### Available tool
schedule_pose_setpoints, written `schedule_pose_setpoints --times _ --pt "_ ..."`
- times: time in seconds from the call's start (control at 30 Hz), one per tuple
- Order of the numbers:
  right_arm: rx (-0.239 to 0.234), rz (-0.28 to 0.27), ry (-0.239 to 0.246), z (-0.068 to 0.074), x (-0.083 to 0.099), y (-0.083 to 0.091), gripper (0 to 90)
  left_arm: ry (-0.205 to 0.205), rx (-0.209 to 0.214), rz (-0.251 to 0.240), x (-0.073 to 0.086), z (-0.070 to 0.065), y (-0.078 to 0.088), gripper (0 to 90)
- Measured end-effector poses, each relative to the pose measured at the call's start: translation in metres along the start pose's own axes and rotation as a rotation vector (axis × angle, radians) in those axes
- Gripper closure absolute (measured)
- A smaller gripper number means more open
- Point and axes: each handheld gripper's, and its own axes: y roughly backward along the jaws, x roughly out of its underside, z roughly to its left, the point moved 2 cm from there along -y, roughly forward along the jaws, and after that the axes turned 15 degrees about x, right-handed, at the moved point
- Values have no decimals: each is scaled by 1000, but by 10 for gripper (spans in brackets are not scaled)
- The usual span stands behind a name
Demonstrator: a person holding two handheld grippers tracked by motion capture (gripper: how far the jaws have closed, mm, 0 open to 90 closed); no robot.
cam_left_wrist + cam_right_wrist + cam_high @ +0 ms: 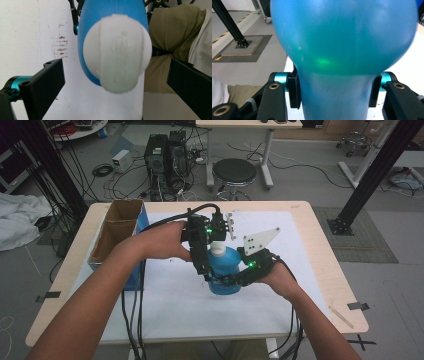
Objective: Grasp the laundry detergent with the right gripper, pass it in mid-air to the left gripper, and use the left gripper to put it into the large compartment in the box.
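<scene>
Glossy blue plastic bottle [342, 37] w/ matt white cap [117, 52]; pale wood table [330, 265].

Right claw [334, 92] around blue bottle [344, 40]

We find no legible text, brand, number or sign in these pictures. The blue bottle [225, 270] and its white cap [117, 52] carry no label we can read, and neither does the cardboard box [117, 232].
</scene>
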Motion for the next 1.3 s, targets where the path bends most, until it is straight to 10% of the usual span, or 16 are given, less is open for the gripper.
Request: schedule_pose_setpoints --times 1.3 --pt "-15 2 1 1 -6 -6 446 -18 -16 23 -13 7 -9 103"
